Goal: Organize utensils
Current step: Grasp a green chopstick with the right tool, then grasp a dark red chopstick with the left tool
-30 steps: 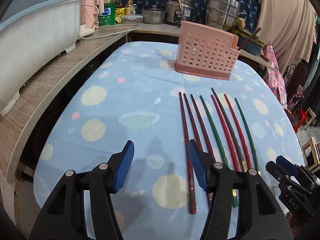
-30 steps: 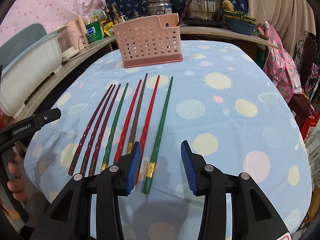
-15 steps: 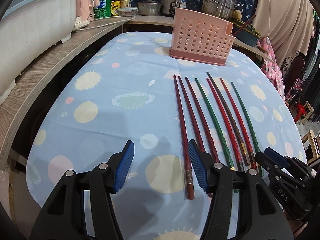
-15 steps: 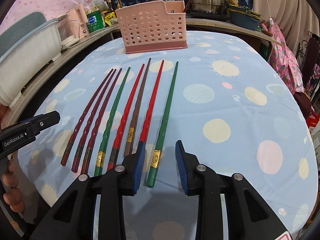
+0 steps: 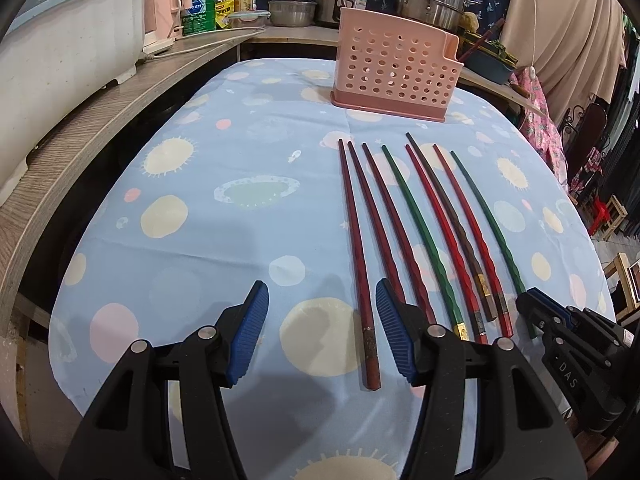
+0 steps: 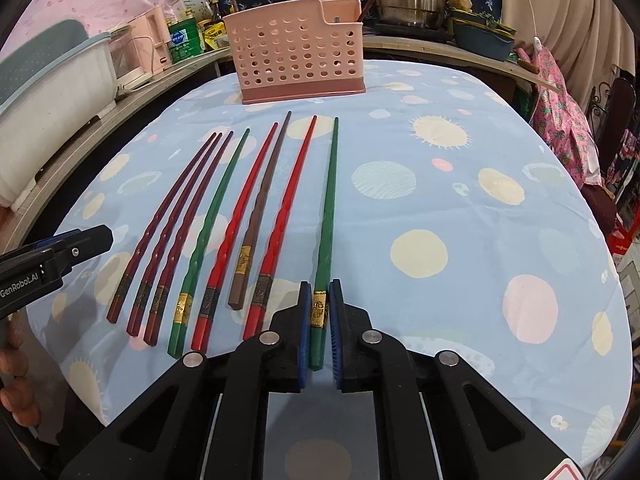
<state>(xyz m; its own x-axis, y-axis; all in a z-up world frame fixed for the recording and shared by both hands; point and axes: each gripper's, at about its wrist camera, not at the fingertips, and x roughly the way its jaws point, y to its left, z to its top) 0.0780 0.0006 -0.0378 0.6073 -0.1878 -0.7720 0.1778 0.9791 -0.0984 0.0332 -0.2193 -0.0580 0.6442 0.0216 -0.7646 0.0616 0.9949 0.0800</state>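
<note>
Whereas half a second ago my right tool point(image 6: 320, 322) stood spread around the near end of the rightmost green chopstick point(image 6: 326, 216), its blue pads point(image 6: 306, 320) are now pressed in against that chopstick at the gold band, one pad on each side. I judge this a completed pinch, though the chopstick still appears to lie flat on the desk point(image 6: 460, 200); no lift is evident.

My left tool point(image 5: 318, 330) remains spread wide and holds nothing. It hovers over the near edge of the desk, with the leftmost dark red chopstick point(image 5: 356, 236) lying between its pads and not touching them.

Layout of the work:
- Eight chopsticks lie side by side, tips pointing far, thick ends near.
- From left: three dark red, one green, one bright red, one brown, one bright red, then the green one now pinched.
- The pink perforated utensil holder point(image 6: 298, 62) stands upright at the far side, just beyond the tips. It already holds something in its right compartment; what, I cannot tell.

Consequence for the task: the first transfer is ready to begin. The next move, as I judge it, is to raise the thick end, swing the chopstick towards vertical and lower it into the holder. The grip sits at one extreme end, so the long free length may droop or pivot between the pads. The bright red neighbour point(image 6: 280, 220) lies near and could be nudged on lift-off.
</note>
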